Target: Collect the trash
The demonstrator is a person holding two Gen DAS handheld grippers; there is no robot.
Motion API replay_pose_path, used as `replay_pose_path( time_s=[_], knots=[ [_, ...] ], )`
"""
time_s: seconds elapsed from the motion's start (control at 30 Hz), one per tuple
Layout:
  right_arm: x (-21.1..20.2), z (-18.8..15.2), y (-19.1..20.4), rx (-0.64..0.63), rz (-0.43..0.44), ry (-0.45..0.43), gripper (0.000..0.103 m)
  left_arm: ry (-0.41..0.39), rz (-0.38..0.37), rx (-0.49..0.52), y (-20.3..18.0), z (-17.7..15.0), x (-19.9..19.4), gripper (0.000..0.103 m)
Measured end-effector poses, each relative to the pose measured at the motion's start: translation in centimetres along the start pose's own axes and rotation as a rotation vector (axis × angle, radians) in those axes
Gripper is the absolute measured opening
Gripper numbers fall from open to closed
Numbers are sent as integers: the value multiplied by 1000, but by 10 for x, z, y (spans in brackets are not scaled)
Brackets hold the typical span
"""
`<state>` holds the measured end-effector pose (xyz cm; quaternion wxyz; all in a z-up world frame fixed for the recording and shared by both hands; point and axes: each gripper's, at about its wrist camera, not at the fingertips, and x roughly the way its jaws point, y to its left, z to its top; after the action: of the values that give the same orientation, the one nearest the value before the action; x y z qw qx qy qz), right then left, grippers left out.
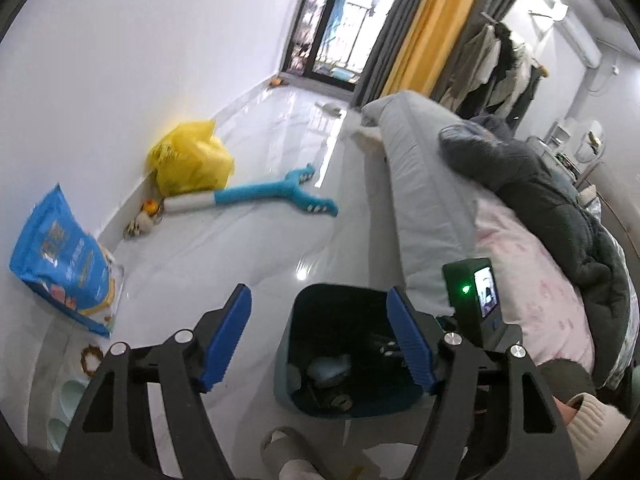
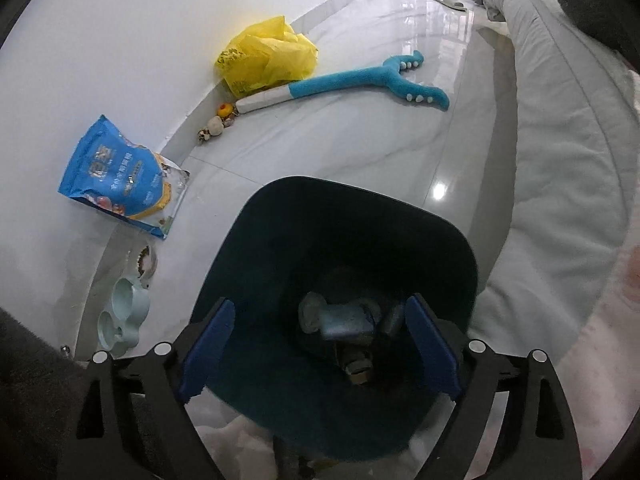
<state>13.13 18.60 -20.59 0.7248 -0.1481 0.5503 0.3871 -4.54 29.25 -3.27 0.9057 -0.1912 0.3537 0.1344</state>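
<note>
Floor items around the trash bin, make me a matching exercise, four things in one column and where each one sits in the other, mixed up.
Things:
1. yellow plastic bag
2. blue pet food bag
3. blue plush toy
4. crumpled trash

Places:
A. inside the dark trash bin
B. lying flat on the open floor
C. leaning on the wall near the pet bowls
D. against the wall, farther back

Pairs: 1-D, 2-C, 3-B, 4-A

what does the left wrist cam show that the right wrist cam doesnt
Only the left wrist view: the clothes rack, the yellow curtain, the right gripper's camera unit.
Only the right wrist view: the whole double pet bowl.
Both: the dark trash bin holding items, yellow bag, blue plush toy.
</note>
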Motion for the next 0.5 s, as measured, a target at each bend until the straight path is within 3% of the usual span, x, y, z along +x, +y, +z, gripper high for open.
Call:
replay_pose_path(
  time_s=[0.17, 0.3, 0.5],
  knots=[
    [-58, -7, -4, -29, 0, -122, 89, -58, 17, 85, -38, 7, -22, 79],
    [-120, -24, -19, -19, -31, -255, 91, -106, 28, 151, -72, 11, -36, 97],
    [-200, -61, -52, 37, -106, -413, 96, -124, 35, 242, -114, 3, -44, 99]
  ],
)
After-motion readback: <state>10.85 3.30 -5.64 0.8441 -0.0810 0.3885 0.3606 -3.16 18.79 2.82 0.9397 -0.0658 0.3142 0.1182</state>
